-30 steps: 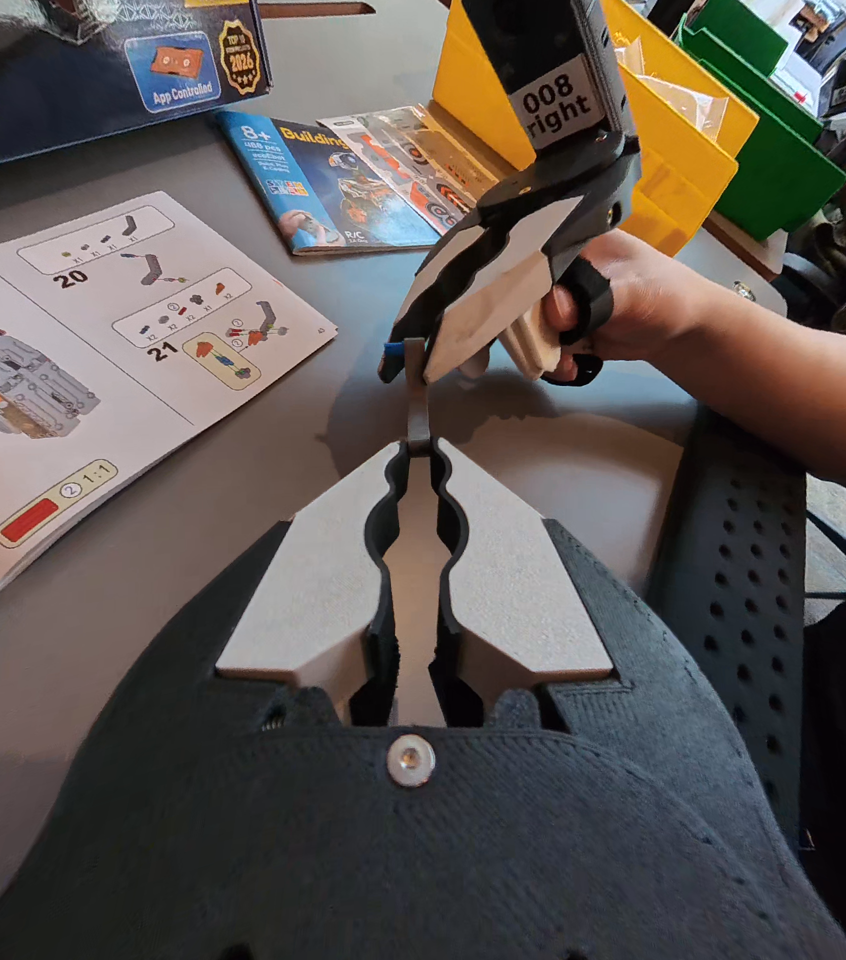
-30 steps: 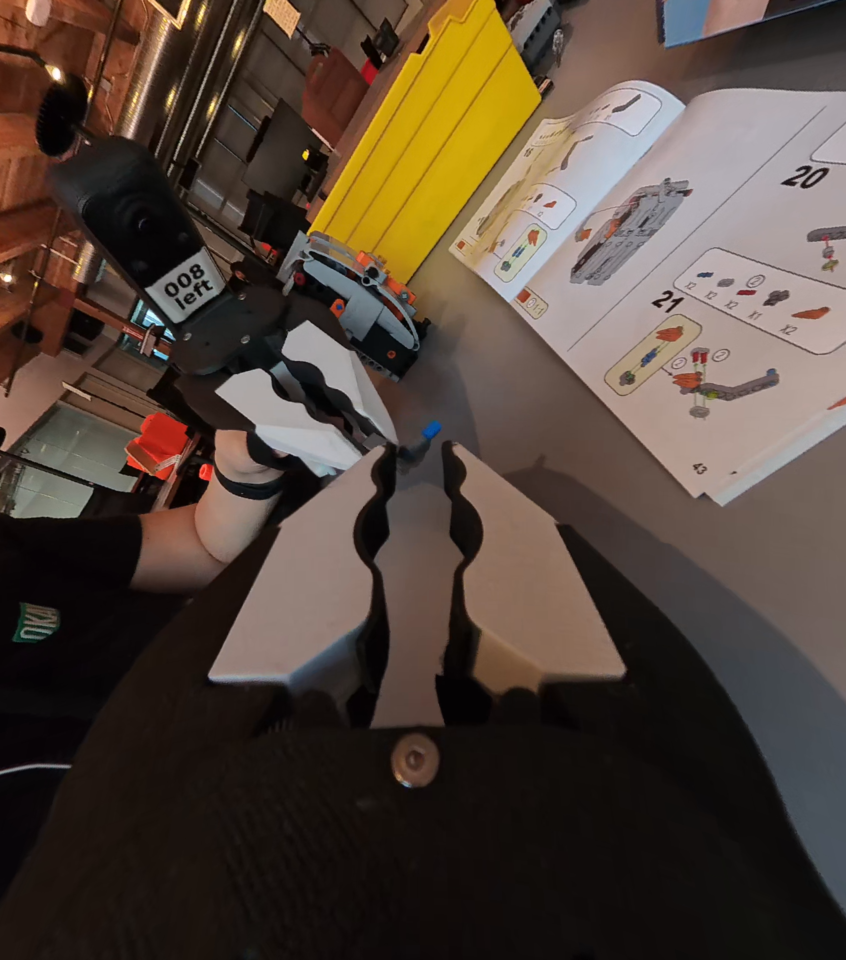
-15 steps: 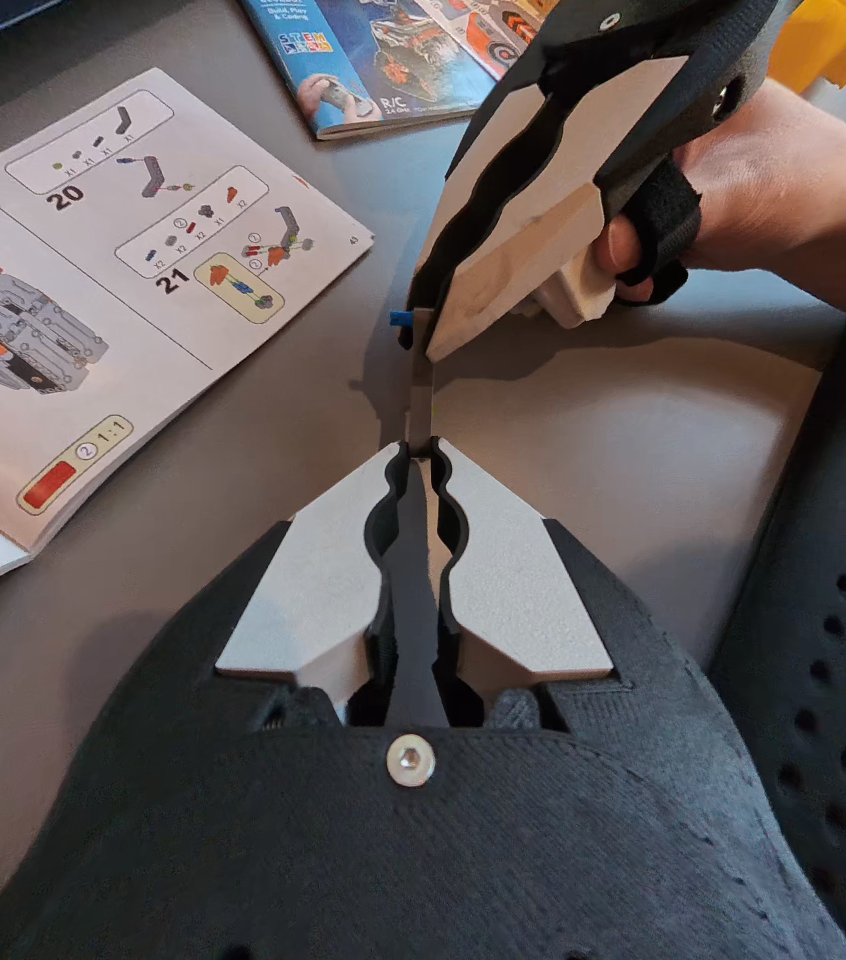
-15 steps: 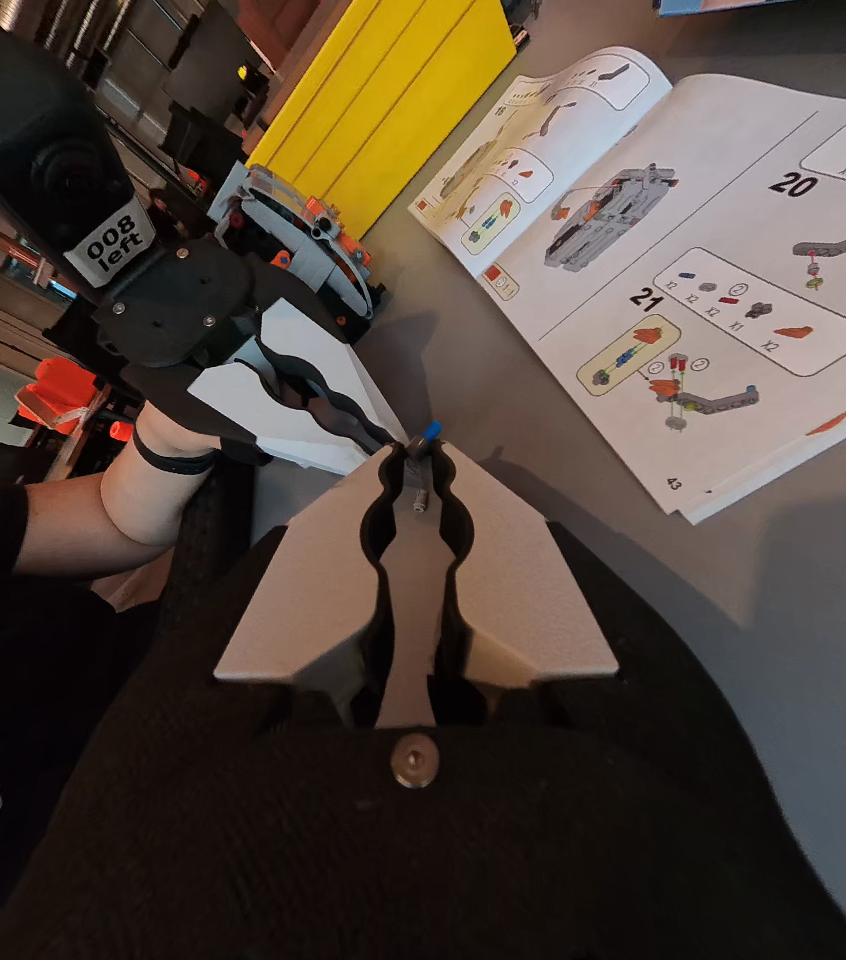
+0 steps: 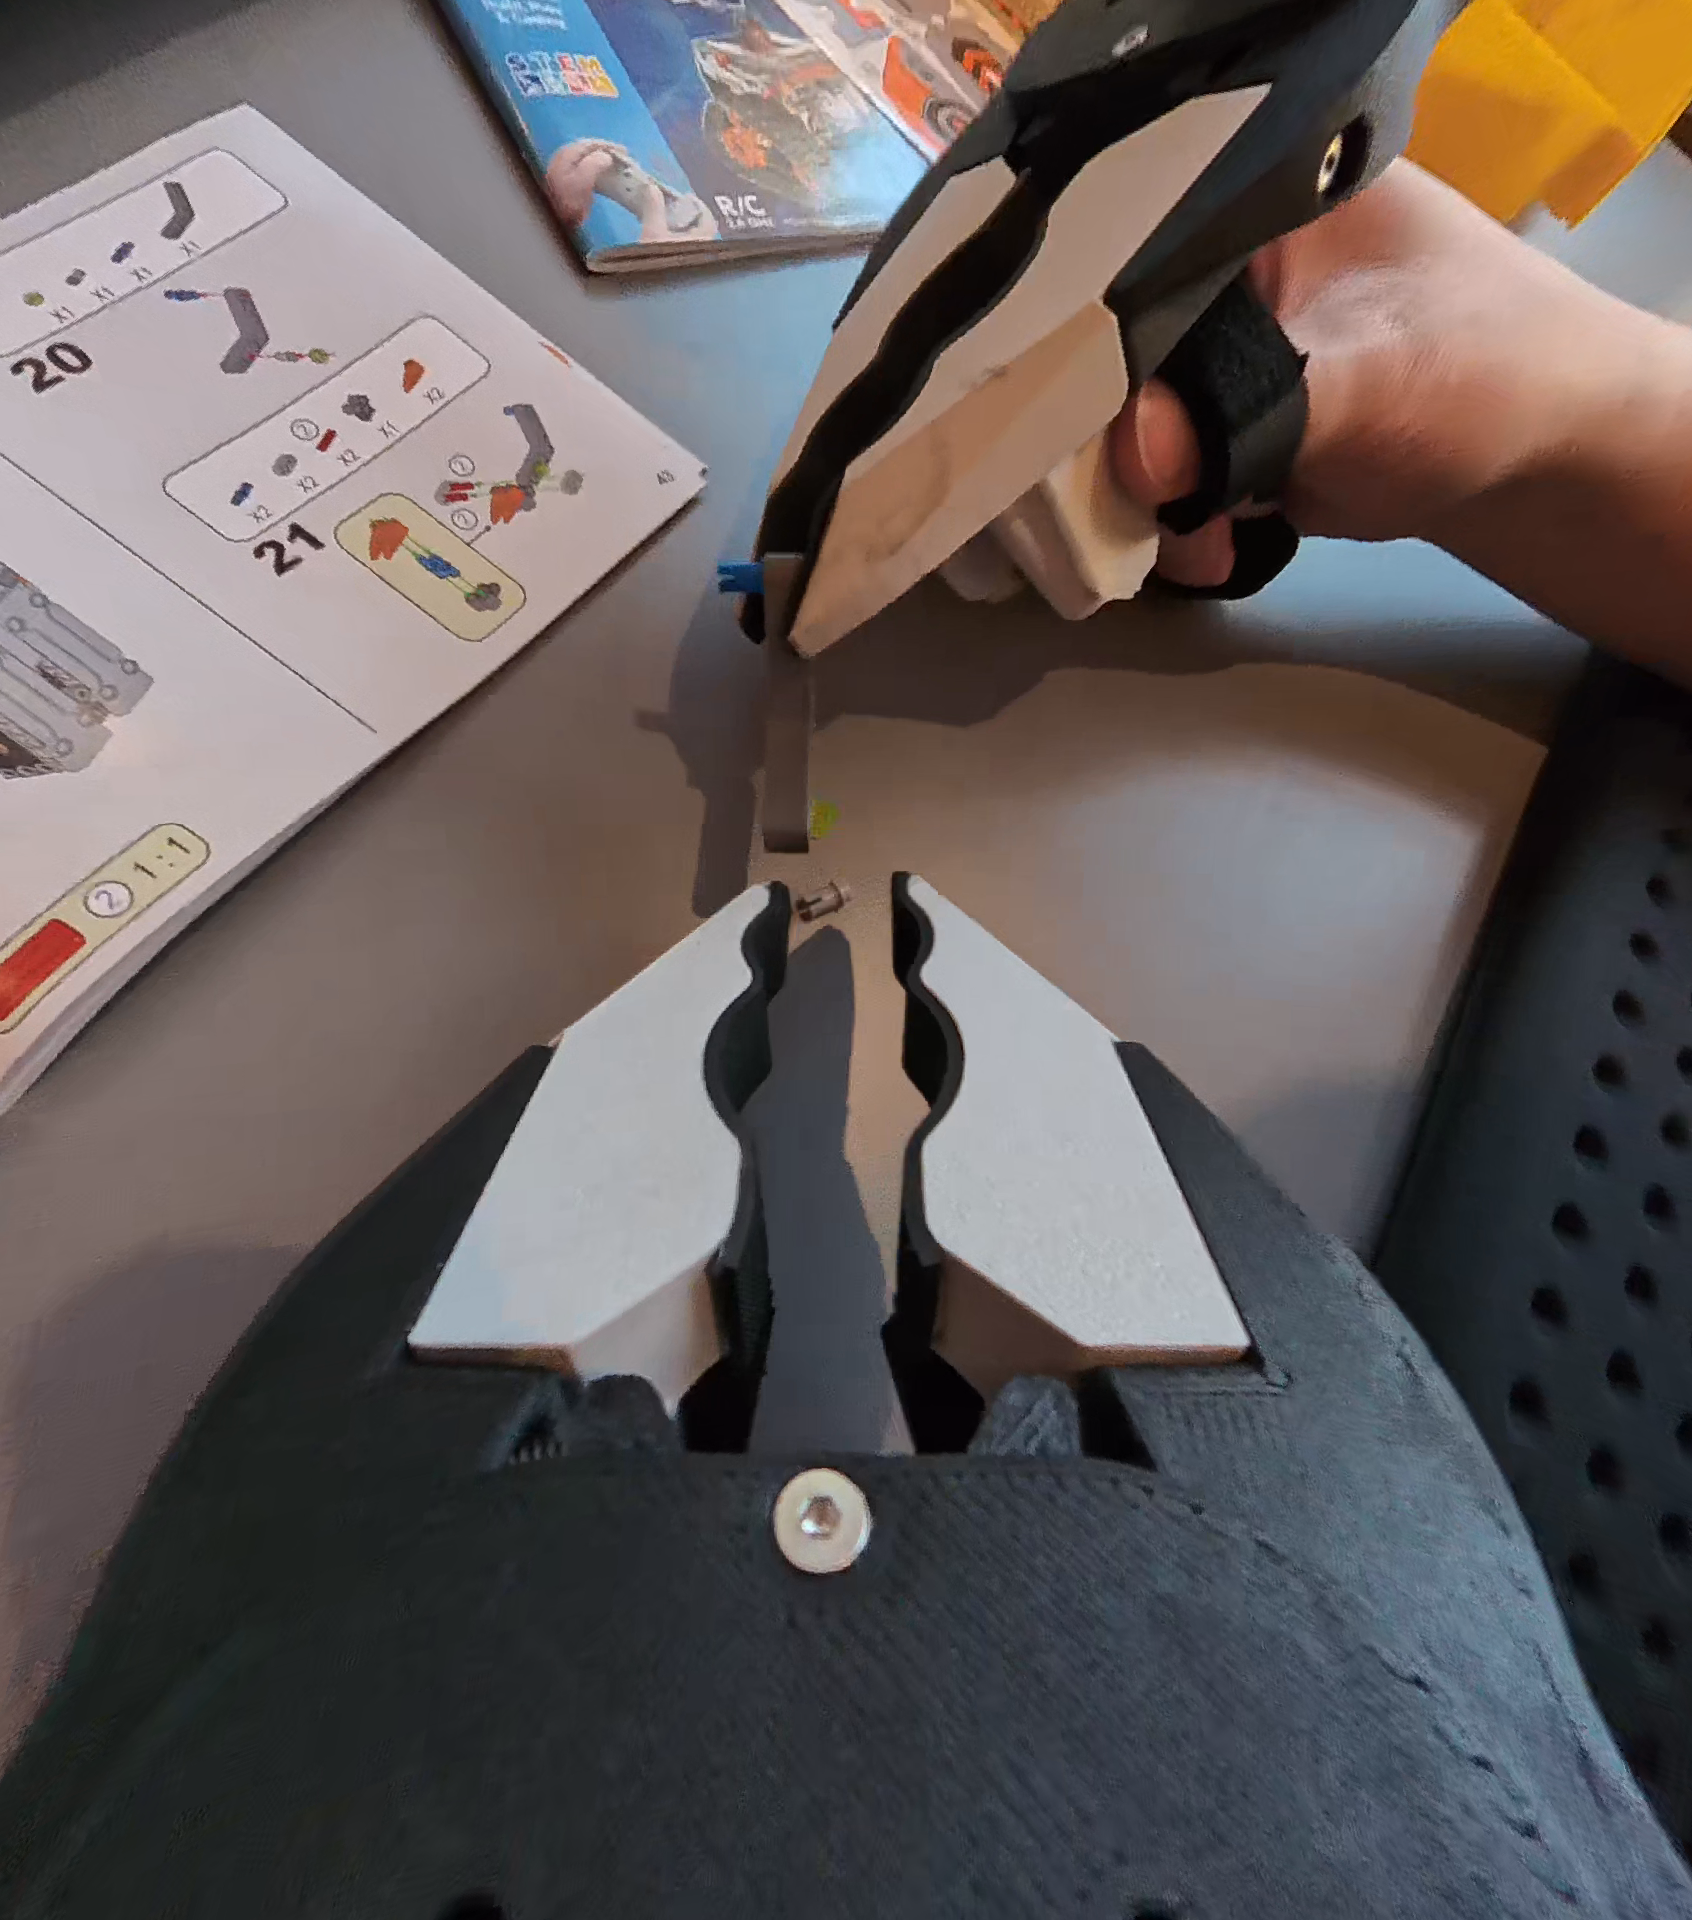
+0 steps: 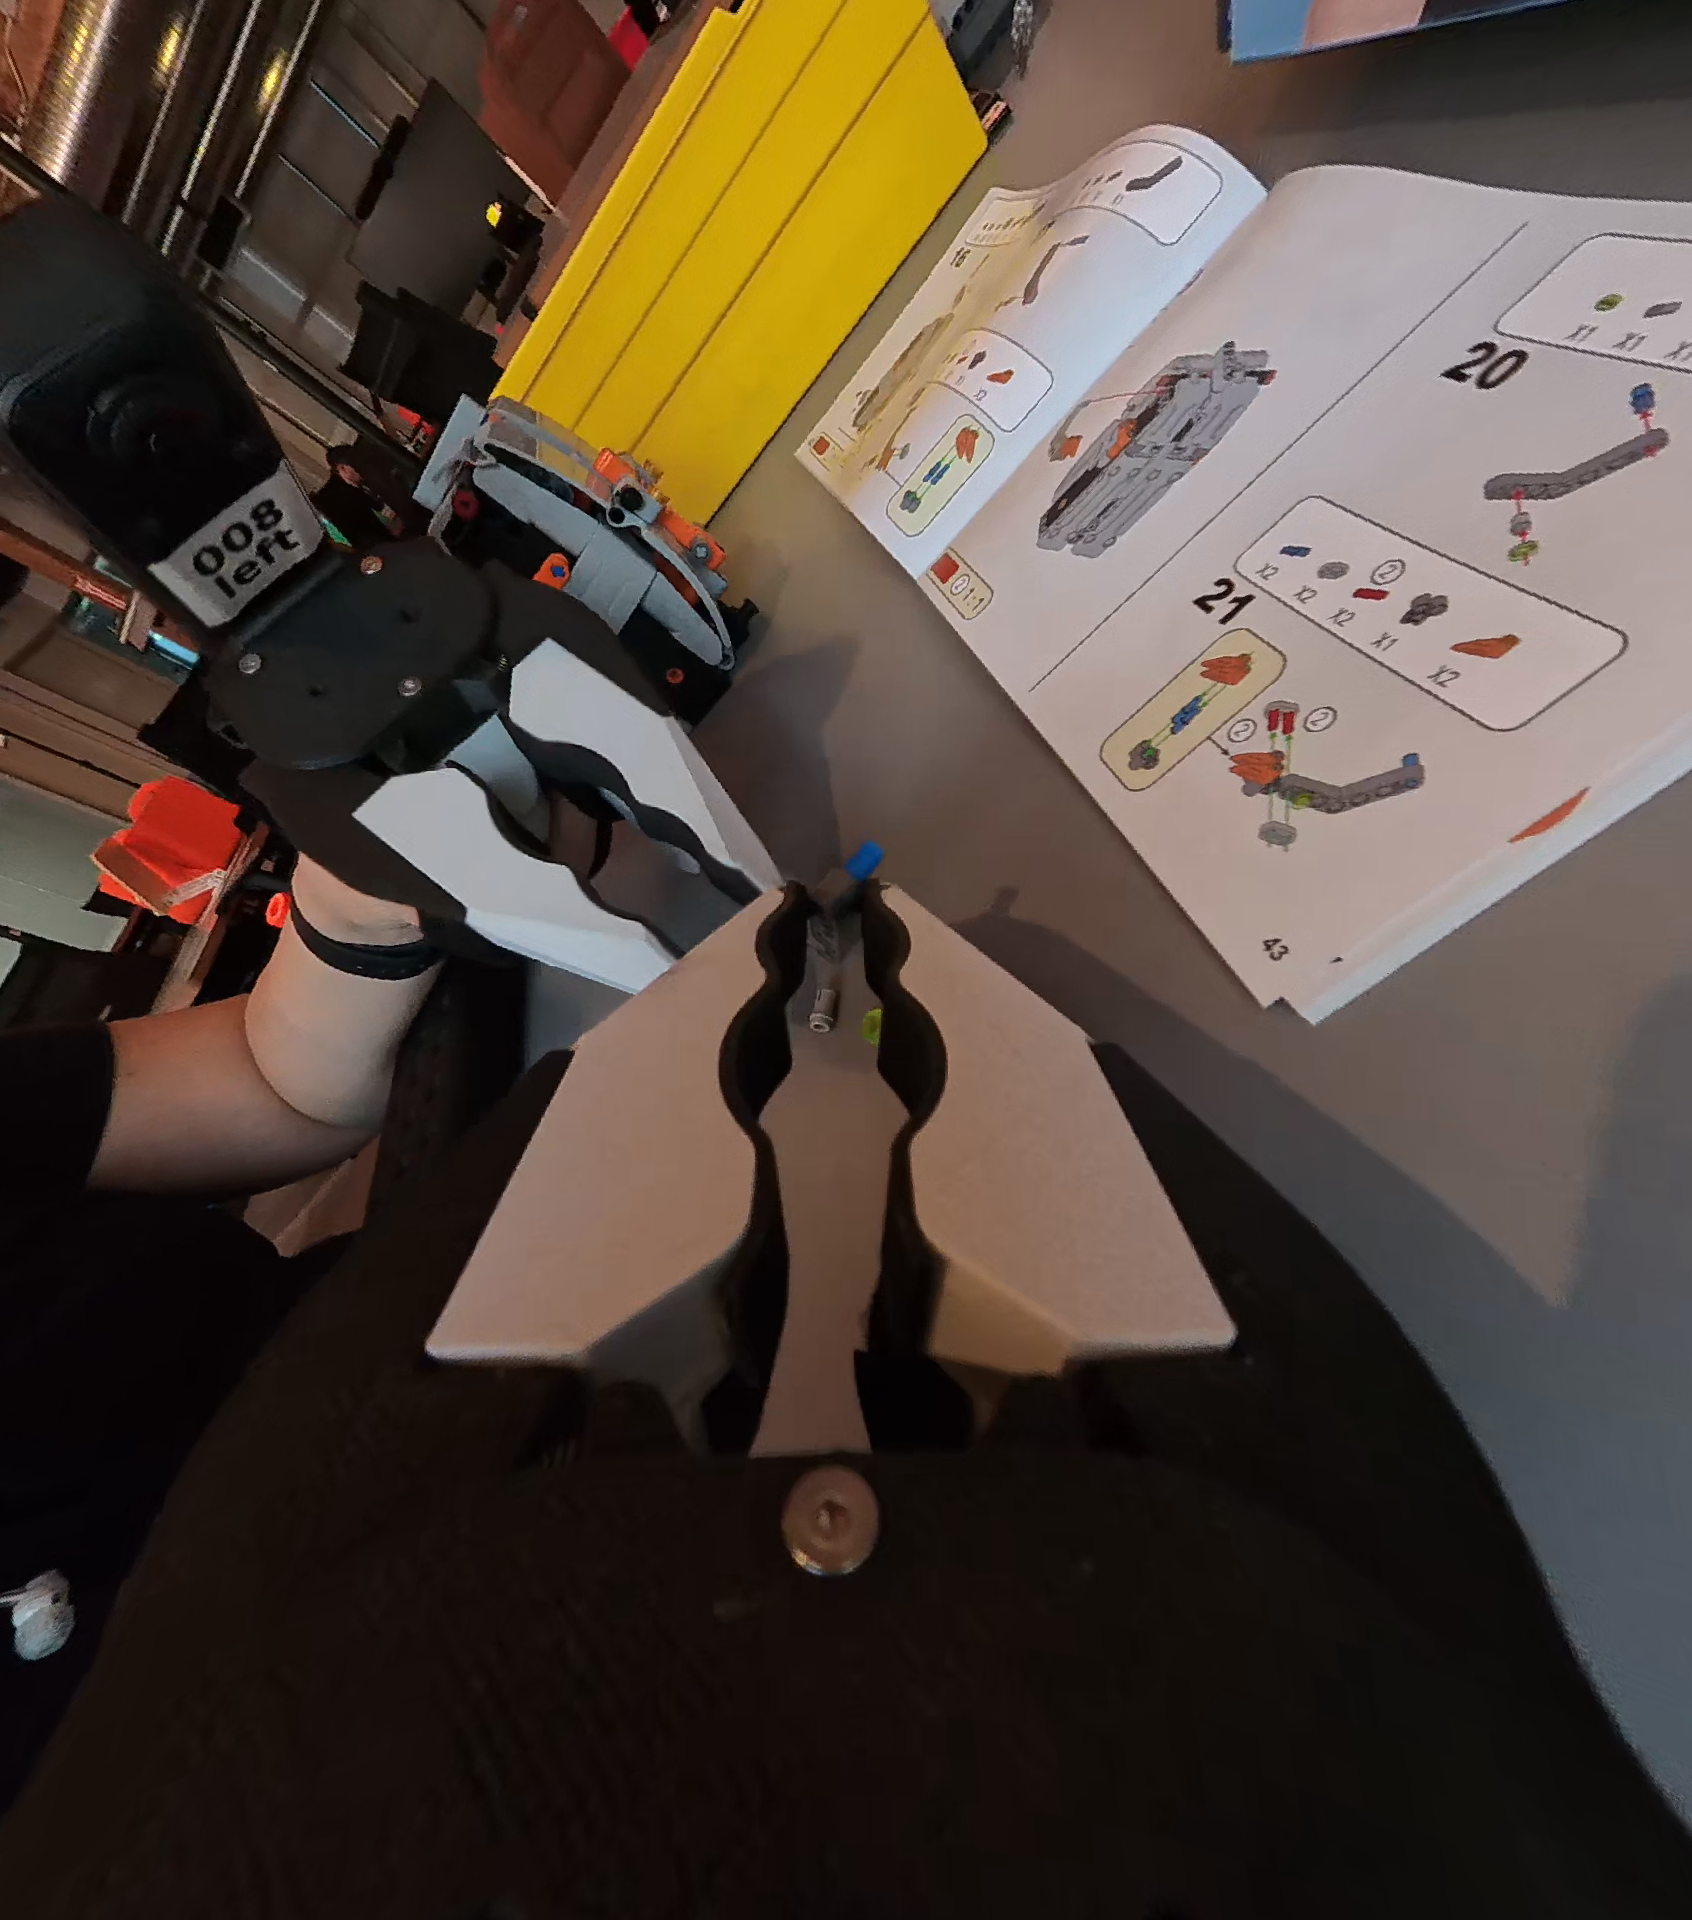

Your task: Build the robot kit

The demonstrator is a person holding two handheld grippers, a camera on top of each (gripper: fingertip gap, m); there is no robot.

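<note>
While right tool (image 5: 780, 613) grips grey beam (image 5: 786, 764) | open manual (image 5: 198, 540) alongside

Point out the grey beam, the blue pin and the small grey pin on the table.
grey beam (image 5: 786, 758), left wrist view, middle of its hanging length.
blue pin (image 5: 736, 575), left wrist view, its free end beside the beam.
small grey pin (image 5: 821, 900), left wrist view, its middle.

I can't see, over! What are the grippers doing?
Left gripper open, empty. Right gripper shut on grey beam. Grey peg loose on table by left tips.
</note>
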